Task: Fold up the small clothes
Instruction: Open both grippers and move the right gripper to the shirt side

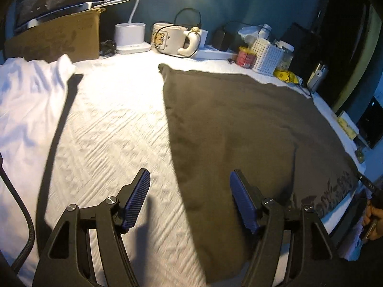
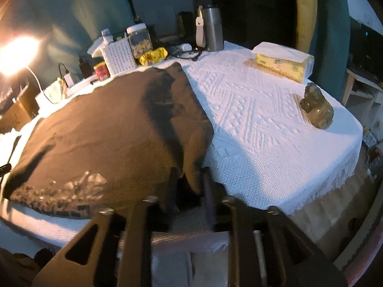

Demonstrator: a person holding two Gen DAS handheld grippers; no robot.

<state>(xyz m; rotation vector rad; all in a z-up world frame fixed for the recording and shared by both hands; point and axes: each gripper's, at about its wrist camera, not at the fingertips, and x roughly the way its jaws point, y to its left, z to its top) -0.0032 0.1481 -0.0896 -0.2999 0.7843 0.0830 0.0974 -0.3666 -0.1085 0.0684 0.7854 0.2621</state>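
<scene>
A: What is seen at the far left?

B: A white garment (image 1: 26,100) is heaped there on the surface (image 1: 115,124), probably set aside for later folding.

A: And the left tongs (image 1: 190,202)?

B: They are held open over the near left edge of the brown shirt (image 1: 239,131); nothing is gripped.

A: Where is the shirt laid?

B: Flat in the middle, print toward the near edge, likely spread out for folding.

A: The right tongs (image 2: 189,189)?

B: The shirt's near right corner is caught between parted fingers; a firm grip cannot be confirmed. A tissue box (image 2: 282,61) is kept far right.
</scene>
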